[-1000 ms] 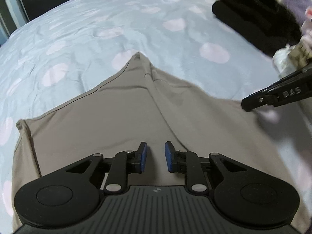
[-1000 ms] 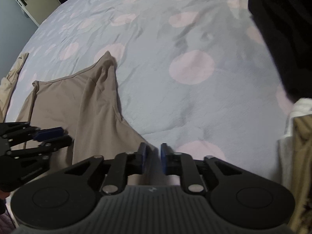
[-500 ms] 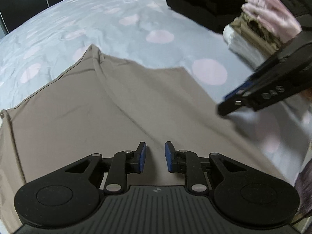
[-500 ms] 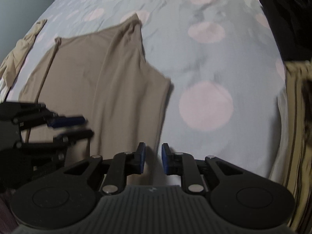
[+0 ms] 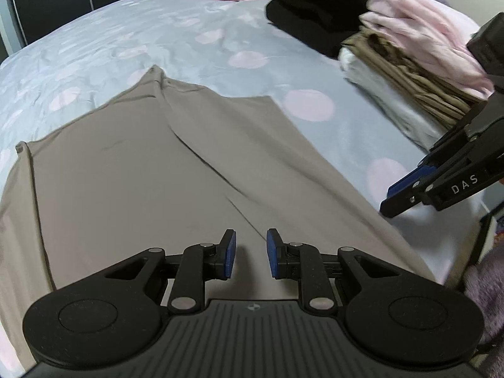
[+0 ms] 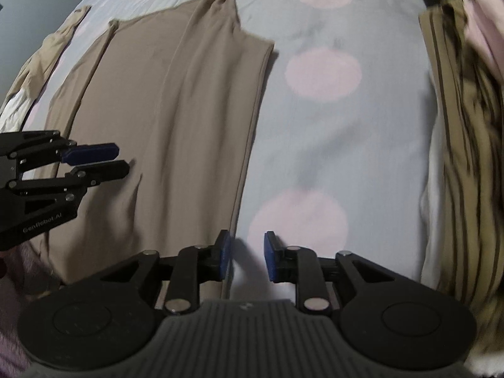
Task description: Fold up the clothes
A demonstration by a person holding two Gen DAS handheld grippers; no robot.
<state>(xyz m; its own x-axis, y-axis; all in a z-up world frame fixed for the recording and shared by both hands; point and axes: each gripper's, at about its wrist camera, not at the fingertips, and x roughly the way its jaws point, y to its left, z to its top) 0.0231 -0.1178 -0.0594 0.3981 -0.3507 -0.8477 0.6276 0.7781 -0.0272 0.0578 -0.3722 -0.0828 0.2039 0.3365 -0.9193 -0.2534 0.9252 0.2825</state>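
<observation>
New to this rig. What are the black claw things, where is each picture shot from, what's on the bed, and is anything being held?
No robot arm here: a person holds a two-finger gripper in each hand, each with a fisheye camera looking along its fingers. One picture is from the left gripper, the other from the right gripper; each also catches the other at its edge. Below lies a tan garment, spread flat on a bed sheet with pink dots. To the side sits a stack of folded clothes, with black clothes behind it. Neither gripper holds anything: the left's jaws stand slightly apart above the garment; the right's are opening over its edge, empty.
</observation>
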